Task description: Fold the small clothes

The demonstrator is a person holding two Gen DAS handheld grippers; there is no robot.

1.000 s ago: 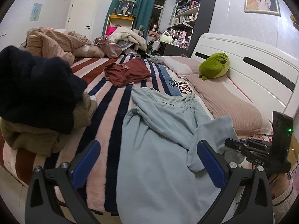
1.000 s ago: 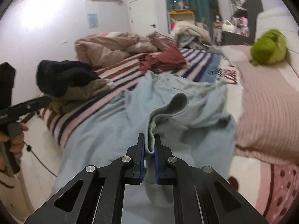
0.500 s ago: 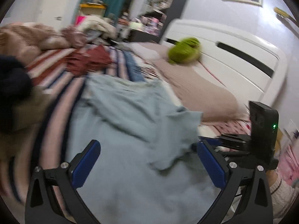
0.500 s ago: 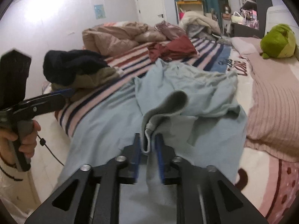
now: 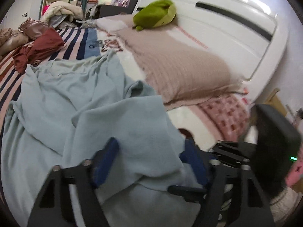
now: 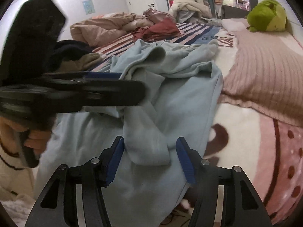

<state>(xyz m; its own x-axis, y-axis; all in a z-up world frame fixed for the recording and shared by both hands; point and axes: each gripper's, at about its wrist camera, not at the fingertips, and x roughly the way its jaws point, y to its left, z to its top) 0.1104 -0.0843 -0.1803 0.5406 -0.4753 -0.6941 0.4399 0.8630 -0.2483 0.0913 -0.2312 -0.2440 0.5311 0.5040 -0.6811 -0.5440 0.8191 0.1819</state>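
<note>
bed [image 5: 189, 119]: striped cover, crowded with clothes
light blue garment [image 5: 79, 102]: crumpled across the bed's near edge, beside pink pillow [image 5: 181, 70]
left gripper [image 5: 149, 162]: jaws closing, a fold of the garment between them, pads not pressing
right gripper [image 6: 150, 159]: jaws opening, garment's cuff lying loose between them

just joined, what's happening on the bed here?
A person is folding a light blue fleece garment spread on the striped bed cover, a handheld tool in each hand. The right tool is opening, its pads clear of the cuff end lying between them. The left tool is closing over a flap of the same garment. A dark red garment lies further back, untouched.
</note>
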